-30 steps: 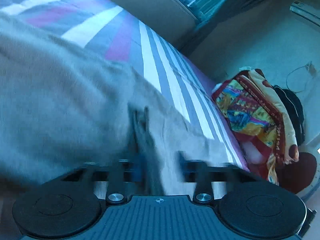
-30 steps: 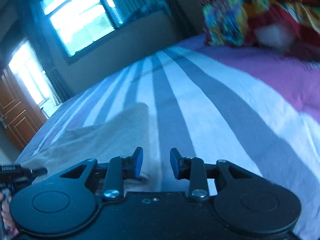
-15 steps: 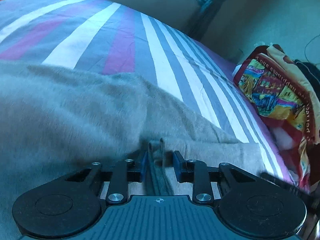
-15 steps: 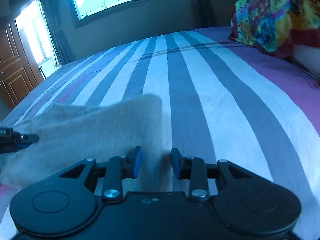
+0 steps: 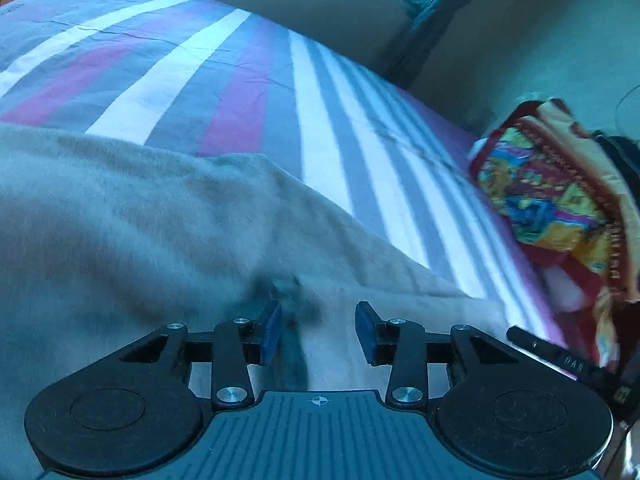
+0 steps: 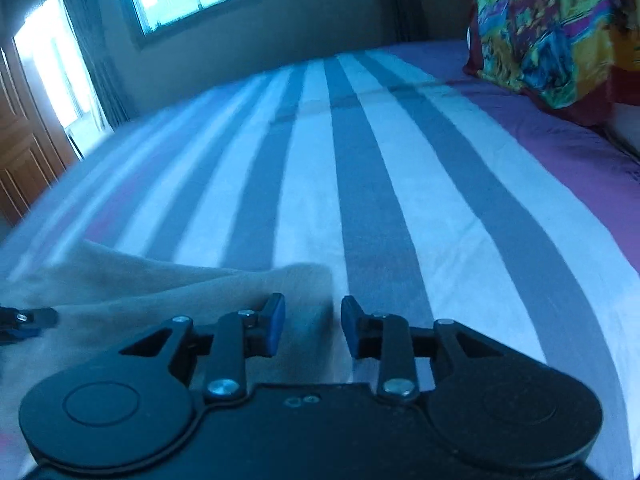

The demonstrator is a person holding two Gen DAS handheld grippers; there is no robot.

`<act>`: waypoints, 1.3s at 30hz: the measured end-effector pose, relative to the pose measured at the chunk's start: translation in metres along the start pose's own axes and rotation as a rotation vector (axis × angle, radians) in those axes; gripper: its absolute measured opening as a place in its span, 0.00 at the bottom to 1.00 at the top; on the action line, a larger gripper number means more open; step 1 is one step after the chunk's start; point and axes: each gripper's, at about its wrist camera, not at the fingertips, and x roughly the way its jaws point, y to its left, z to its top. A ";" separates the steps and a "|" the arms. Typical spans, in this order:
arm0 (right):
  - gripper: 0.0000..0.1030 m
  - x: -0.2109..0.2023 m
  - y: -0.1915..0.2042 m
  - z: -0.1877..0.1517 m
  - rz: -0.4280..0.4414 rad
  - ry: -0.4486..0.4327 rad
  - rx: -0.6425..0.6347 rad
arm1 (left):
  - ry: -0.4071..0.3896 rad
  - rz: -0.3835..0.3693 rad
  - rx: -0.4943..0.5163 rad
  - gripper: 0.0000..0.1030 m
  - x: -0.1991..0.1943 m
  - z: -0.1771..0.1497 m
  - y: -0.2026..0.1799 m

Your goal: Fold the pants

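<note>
Pants (image 5: 132,232) of beige cloth fill the left and lower centre of the left wrist view, lying on the striped bedspread (image 5: 224,80). The left gripper (image 5: 318,330) sits low in the frame over them, blue pads spread apart with a dark fold of cloth lying loose between. A colourful pillow (image 5: 548,200) shows at the right edge.

Right wrist view: the pants (image 6: 140,300) occupy the lower left, their edge reaching just between the spread pads of the right gripper (image 6: 313,326), which pinch nothing. Upper right holds the pillow (image 6: 552,36).
</note>
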 end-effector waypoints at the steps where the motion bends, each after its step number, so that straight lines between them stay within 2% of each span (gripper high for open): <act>1: 0.32 -0.014 0.000 -0.007 0.000 -0.021 0.002 | 0.016 0.020 0.017 0.39 0.000 -0.005 -0.001; 2: 0.34 -0.023 -0.001 -0.014 0.002 -0.030 0.003 | 0.041 0.054 0.040 0.38 0.004 -0.011 -0.002; 3: 0.35 -0.029 -0.001 -0.021 0.004 -0.027 0.003 | 0.033 0.055 0.052 0.39 0.006 -0.017 0.000; 5: 0.35 -0.023 0.002 -0.039 -0.019 0.049 -0.028 | 0.020 0.055 0.042 0.39 0.004 -0.021 0.000; 6: 0.35 -0.021 0.002 -0.045 -0.021 0.053 -0.043 | 0.026 0.060 0.027 0.39 0.001 -0.020 -0.002; 8: 0.35 -0.030 0.005 -0.045 -0.029 0.052 -0.052 | 0.023 0.027 -0.010 0.39 -0.012 -0.022 -0.006; 11: 0.36 -0.056 0.010 -0.040 -0.020 -0.016 -0.053 | -0.022 0.003 -0.025 0.39 -0.033 -0.038 -0.006; 13: 0.38 -0.068 0.012 -0.044 -0.007 -0.052 -0.069 | 0.019 0.043 0.016 0.38 -0.026 -0.054 0.000; 14: 0.40 -0.065 0.013 -0.049 -0.015 -0.027 -0.085 | 0.003 0.040 0.033 0.38 -0.025 -0.060 0.001; 16: 0.40 -0.045 0.014 -0.061 -0.048 0.083 -0.098 | 0.009 0.050 0.010 0.39 -0.030 -0.058 0.000; 20: 0.41 -0.067 0.018 -0.059 -0.040 -0.009 -0.054 | -0.055 0.078 0.036 0.39 -0.059 -0.057 -0.003; 23: 0.41 -0.083 0.017 -0.059 -0.051 -0.069 -0.050 | -0.081 0.135 0.044 0.39 -0.080 -0.057 0.010; 25: 0.41 -0.088 0.012 -0.060 -0.067 -0.080 -0.042 | -0.088 0.166 0.032 0.39 -0.090 -0.056 0.024; 30: 0.42 -0.090 0.012 -0.065 -0.074 -0.092 -0.030 | -0.108 0.161 -0.003 0.39 -0.105 -0.055 0.050; 32: 0.43 -0.081 0.016 -0.066 -0.071 -0.053 -0.023 | -0.117 0.162 -0.002 0.39 -0.107 -0.054 0.051; 34: 0.43 -0.062 0.020 -0.068 -0.100 0.060 -0.043 | -0.126 0.161 0.002 0.39 -0.110 -0.054 0.054; 39: 0.44 -0.064 0.024 -0.069 -0.125 0.036 -0.039 | -0.142 0.160 0.006 0.39 -0.124 -0.058 0.066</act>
